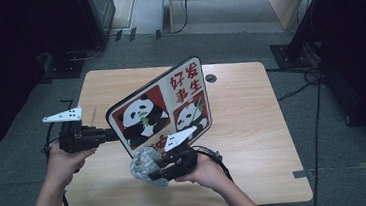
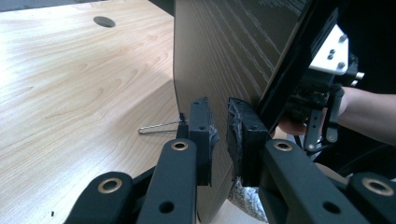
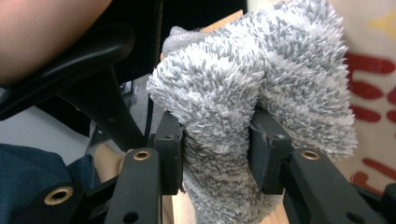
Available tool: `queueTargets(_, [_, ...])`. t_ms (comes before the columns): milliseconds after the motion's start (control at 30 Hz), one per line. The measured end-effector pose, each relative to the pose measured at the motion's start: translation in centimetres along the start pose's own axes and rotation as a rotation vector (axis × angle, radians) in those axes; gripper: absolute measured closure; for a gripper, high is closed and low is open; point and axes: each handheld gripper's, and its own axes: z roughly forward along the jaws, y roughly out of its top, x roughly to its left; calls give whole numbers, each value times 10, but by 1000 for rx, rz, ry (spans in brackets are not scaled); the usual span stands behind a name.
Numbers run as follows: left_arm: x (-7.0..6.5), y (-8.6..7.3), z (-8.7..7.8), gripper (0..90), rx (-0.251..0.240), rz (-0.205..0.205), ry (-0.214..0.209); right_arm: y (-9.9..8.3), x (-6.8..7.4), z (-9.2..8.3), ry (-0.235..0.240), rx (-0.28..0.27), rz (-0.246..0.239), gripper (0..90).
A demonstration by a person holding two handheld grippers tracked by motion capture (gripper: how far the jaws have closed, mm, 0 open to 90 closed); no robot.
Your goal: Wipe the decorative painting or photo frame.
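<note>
Step in hand: wiping the printed face of the square panda-print board [image 1: 164, 107]; in my judgement the cleaning stroke is under way at its lower edge.
Board position: tilted up on one corner above the light wooden table [image 1: 253, 127], picture side toward the person, dark wood-grain back toward the left gripper view.
Left gripper [image 1: 104, 135]: jaws narrow, clamped on the board's left edge; the pads grip the thin panel from both sides.
Right gripper [image 1: 149, 175]: jaws closed on a fluffy grey-and-white microfibre cloth [image 3: 252, 84], which bulges out above the pads.
Cloth position: at the board's lower corner, just beside the red-and-cream print; contact with the surface cannot be confirmed.
Other item: a thin wire clip [image 2: 159, 128] lies on the table behind the board.
Next move calls for: pressing the cloth flat to the print and sweeping across, while the left grip stays firm so the board does not pivot.
</note>
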Motion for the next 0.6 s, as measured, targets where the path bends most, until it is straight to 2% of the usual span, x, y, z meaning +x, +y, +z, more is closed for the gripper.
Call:
queueTargets(233, [0, 0, 0, 798, 1, -1, 0, -11, -3, 5, -5, 20, 0, 614])
queueTargets(600, [0, -1, 0, 793, 1, -2, 0, -30, -11, 12, 11, 41, 31, 614])
